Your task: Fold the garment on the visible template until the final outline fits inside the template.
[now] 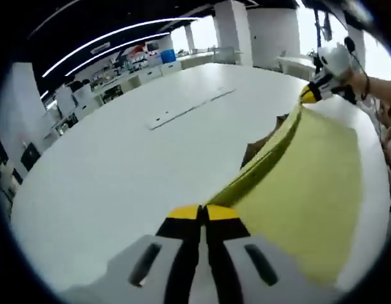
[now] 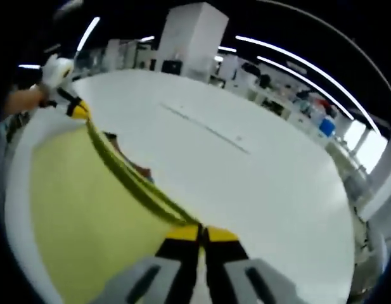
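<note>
Garment: the yellow garment [image 1: 309,190] hangs stretched between your two grippers, lifted above the white table [image 1: 119,164].
Left gripper: your left gripper [image 1: 201,214] has its jaws pressed together on one end of the garment's top edge.
Right gripper: your right gripper [image 2: 201,233] is likewise clamped on the opposite end of that edge.
Long axis: the taut edge runs straight from one gripper to the other, and the cloth drapes down from it toward you.
Nearer hand: neither; each holds its own corner, well apart.
Under the cloth: something brown [image 1: 262,144] peeks out on the table just beyond the edge; you cannot tell whether it is the template.
Coming move: probably lowering this edge evenly.
</note>
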